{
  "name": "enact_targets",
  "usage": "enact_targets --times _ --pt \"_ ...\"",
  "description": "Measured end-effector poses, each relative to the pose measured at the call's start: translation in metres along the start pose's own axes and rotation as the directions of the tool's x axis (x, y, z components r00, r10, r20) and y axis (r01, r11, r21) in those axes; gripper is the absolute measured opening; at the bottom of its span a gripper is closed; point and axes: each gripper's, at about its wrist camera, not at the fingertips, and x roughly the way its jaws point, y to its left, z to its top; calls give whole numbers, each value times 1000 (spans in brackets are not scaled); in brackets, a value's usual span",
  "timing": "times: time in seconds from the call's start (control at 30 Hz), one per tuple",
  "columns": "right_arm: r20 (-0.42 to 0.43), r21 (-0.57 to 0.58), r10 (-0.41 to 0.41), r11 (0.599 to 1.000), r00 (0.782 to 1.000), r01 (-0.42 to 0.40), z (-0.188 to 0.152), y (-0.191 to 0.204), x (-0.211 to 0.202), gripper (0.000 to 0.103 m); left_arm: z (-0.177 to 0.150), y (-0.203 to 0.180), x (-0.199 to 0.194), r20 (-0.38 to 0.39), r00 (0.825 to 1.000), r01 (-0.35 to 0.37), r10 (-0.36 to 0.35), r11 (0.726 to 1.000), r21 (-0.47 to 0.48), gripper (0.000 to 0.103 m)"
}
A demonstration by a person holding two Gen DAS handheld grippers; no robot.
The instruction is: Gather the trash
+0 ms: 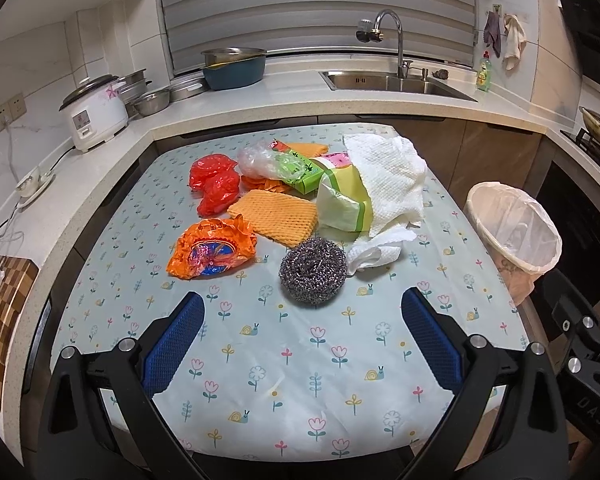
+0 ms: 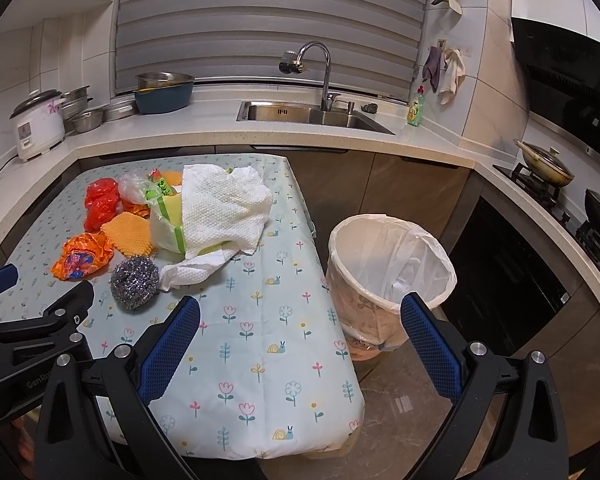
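A pile of trash lies on the flowered table (image 1: 300,360): a steel wool ball (image 1: 313,271), an orange wrapper (image 1: 212,249), an orange foam net (image 1: 274,217), a red plastic bag (image 1: 215,184), a green packet (image 1: 296,168), a yellow-green bag (image 1: 344,204) and white paper towels (image 1: 392,176). My left gripper (image 1: 300,340) is open and empty, just short of the steel wool. My right gripper (image 2: 300,340) is open and empty over the table's right edge, beside the lined trash bin (image 2: 388,268). The steel wool (image 2: 135,282) and towels (image 2: 224,204) also show in the right wrist view.
The bin (image 1: 514,232) stands on the floor right of the table. A counter wraps around with a rice cooker (image 1: 94,114), metal bowls, a blue basin (image 1: 234,68), a sink (image 1: 396,82) and a soap bottle (image 1: 484,72). A stove with pans (image 2: 548,168) is at right.
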Motion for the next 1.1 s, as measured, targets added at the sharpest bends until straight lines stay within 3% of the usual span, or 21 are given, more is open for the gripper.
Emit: enact_targets --times 1.1 --pt "18 25 -36 999 999 35 -1 -4 4 96 1 -1 1 24 999 27 -27 1000 2 94"
